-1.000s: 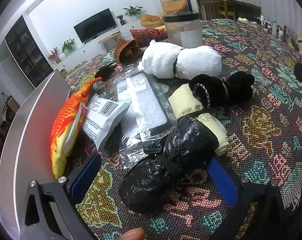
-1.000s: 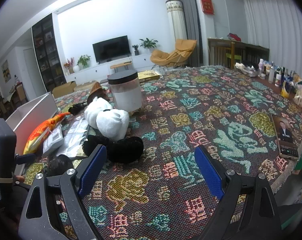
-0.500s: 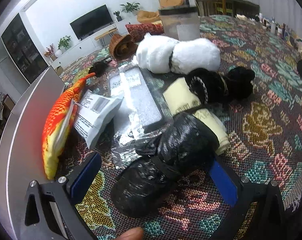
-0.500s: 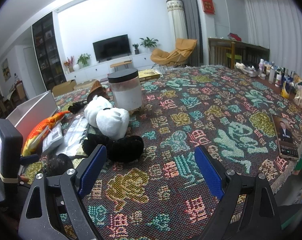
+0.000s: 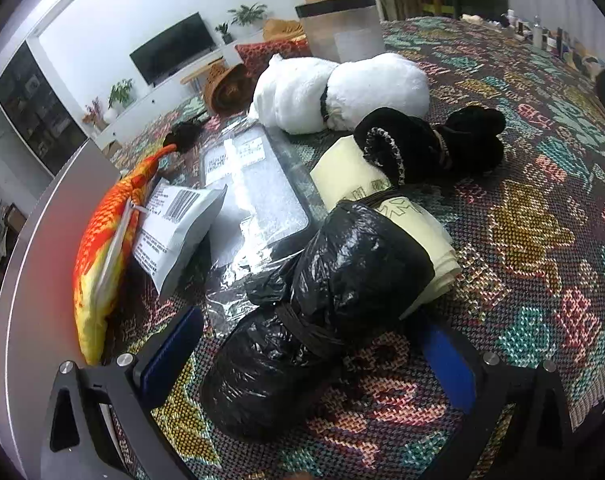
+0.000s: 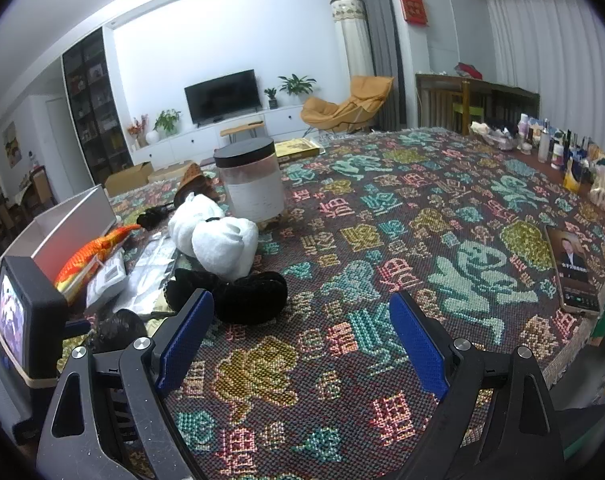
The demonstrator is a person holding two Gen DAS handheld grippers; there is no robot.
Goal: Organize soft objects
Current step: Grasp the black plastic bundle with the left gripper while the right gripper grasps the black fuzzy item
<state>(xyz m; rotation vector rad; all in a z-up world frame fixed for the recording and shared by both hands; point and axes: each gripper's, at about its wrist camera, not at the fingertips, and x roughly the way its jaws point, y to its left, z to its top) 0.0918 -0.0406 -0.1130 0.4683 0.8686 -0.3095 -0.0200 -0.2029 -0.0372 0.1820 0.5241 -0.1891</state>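
Note:
A black plastic bag bundle (image 5: pixel 302 320), tied round its middle, lies on the patterned cloth between the fingers of my left gripper (image 5: pixel 308 360). The jaws stand wide on either side of it and do not squeeze it. A cream roll (image 5: pixel 382 208) lies against the bag's far end. Behind it are a black fuzzy bundle (image 5: pixel 434 148) and a white plush bundle (image 5: pixel 342 92). An orange fish plush (image 5: pixel 102 248) leans on the grey box wall (image 5: pixel 34 280). My right gripper (image 6: pixel 302 344) hovers open over bare cloth, right of the black fuzzy bundle (image 6: pixel 250 296).
A white mailer (image 5: pixel 174 228) and a clear plastic packet (image 5: pixel 258 200) lie left of the cream roll. A lidded jar (image 6: pixel 254 184) stands behind the white plush (image 6: pixel 218 236). A phone (image 6: pixel 574 272) lies near the right edge. Bottles line the far right.
My left gripper has moved forward, so the black bag bundle now lies deeper between its fingers. The right gripper has stayed where it was.

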